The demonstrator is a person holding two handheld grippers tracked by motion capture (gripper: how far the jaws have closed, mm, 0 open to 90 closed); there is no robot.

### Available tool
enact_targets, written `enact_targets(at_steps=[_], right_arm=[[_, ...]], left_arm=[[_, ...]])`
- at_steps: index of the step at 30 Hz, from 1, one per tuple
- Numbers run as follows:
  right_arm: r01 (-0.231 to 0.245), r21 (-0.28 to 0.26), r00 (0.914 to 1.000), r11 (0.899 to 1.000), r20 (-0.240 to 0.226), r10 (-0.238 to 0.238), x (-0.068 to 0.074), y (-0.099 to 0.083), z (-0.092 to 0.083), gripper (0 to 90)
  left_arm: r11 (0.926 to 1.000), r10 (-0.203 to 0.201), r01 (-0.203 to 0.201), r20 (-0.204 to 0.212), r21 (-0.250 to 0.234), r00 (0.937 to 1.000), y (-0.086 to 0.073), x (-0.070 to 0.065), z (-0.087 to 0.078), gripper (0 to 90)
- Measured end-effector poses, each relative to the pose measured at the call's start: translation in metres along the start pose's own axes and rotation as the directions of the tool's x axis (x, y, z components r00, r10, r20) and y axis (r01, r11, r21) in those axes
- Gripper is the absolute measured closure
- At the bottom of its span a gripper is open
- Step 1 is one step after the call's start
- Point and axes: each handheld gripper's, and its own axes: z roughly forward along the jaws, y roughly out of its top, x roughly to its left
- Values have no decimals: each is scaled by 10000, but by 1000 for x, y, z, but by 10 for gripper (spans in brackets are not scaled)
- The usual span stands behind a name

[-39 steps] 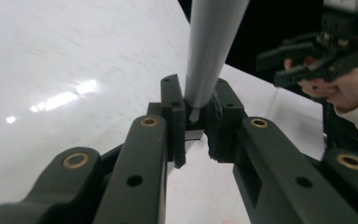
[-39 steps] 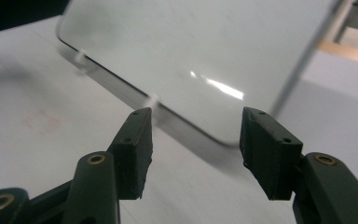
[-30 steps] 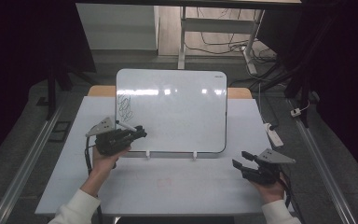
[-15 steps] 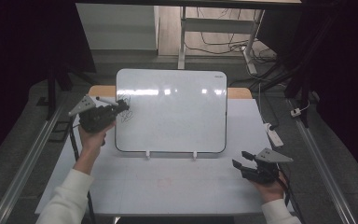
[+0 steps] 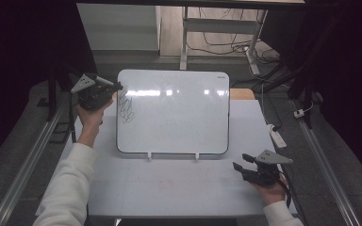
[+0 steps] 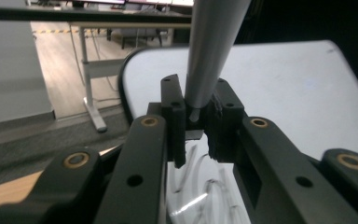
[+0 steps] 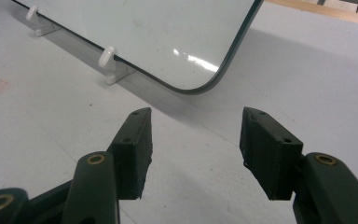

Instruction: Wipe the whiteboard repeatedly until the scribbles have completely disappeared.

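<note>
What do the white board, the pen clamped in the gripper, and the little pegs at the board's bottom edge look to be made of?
The white board looks like glossy coated sheet with a dark rim: lamp glare reflects off it. The pen, clamped in the left gripper, seems smooth grey plastic or metal with a satin sheen; which one is unclear. The pegs look like white moulded plastic, rounded and slightly shiny.
</note>
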Motion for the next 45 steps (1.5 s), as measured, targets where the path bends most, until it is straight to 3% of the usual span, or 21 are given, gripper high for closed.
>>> enact_targets(at_steps=[2, 7, 9, 10, 11, 12, 15, 19, 20, 23, 24, 26, 30, 31, 34, 35, 36, 37, 40, 42, 45], right_arm=[[-17, -8, 10000, 10000, -33, 16, 1, 0, 0, 441], [-18, 53, 9999, 10000, -104, 19, 2, -1, 2, 440], [48, 108, 9999, 9999, -110, -47, 3, -1, 3, 439], [51, 117, 9999, 9999, -114, -50, 3, -1, 3, 439], [51, 120, 9999, 9999, -114, -50, 3, -1, 3, 438], [54, 109, 9999, 9999, -101, -53, 3, -1, 3, 438], [2, 46, 9999, 10000, -125, -2, 3, 0, 2, 437], [12, 69, 9998, 10000, -175, -11, 3, 0, 3, 436], [24, 119, 9998, 9999, -184, -22, 3, 0, 4, 435], [39, 176, 9999, 9998, -146, -37, 3, -1, 4, 434], [8, 163, 9999, 9999, -148, -6, 2, -1, 3, 434], [-44, 92, 9999, 9999, -130, 45, 2, -1, 2, 434], [-28, 55, 9998, 10000, -198, 29, 3, 0, 2, 434], [-2, 92, 9998, 10000, -217, 4, 3, 0, 3, 434], [43, 212, 9997, 9998, -260, -38, 4, -1, 5, 433], [72, 254, 9997, 9997, -235, -66, 4, -1, 6, 432], [54, 248, 9997, 9997, -225, -48, 4, -1, 5, 432], [33, 208, 9998, 9998, -199, -29, 4, -1, 5, 432], [30, 104, 9998, 9999, -187, -29, 4, 0, 3, 432], [33, 103, 9997, 9999, -225, -30, 4, 1, 4, 432], [74, 245, 9995, 9997, -316, -66, 5, 0, 7, 431]], left_arm=[[9998, 10, -9, -47, 198, 10000, -5, 2, 4, 779], [9998, -184, 176, 686, 128, 9975, -14, -5, 15, 779], [9995, 122, -147, 907, 266, 9958, -16, -14, 20, 779], [9984, 428, -453, 719, 337, 9965, -14, -16, 20, 779], [9984, 534, -537, 131, 168, 9985, -10, -11, 15, 779], [9994, 333, -332, -155, 72, 9993, -8, -5, 11, 780], [10000, 72, -70, -241, 63, 9997, -9, 4, 5, 780], [9977, 556, -571, 420, 364, 9976, -16, -11, 12, 780], [9924, 1059, -1100, 724, 555, 9917, -18, -24, 19, 780], [9882, 1363, -1399, 580, 624, 9890, -16, -26, 19, 780], [9932, 1070, -1071, 48, 456, 9942, -11, -15, 14, 780], [9975, 653, -646, -206, 297, 9977, -9, -4, 8, 780], [9980, 514, -517, 109, 358, 9986, -14, -7, 9, 780], [9947, 844, -876, 578, 539, 9948, -21, -21, 15, 780], [9871, 1409, -1451, 626, 678, 9880, -22, -32, 18, 780], [9861, 1490, -1521, 508, 662, 9875, -20, -30, 17, 780], [9923, 1158, -1150, -153, 463, 9931, -13, -17, 11, 780], [9956, 871, -857, -382, 368, 9955, -11, -7, 7, 780], [9981, 571, -556, -570, 271, 9967, -8, 4, 1, 780], [9976, 623, -607, -481, 337, 9969, -10, 3, 1, 780], [9923, 1072, -1083, 202, 608, 9940, -22, -17, 9, 780]])
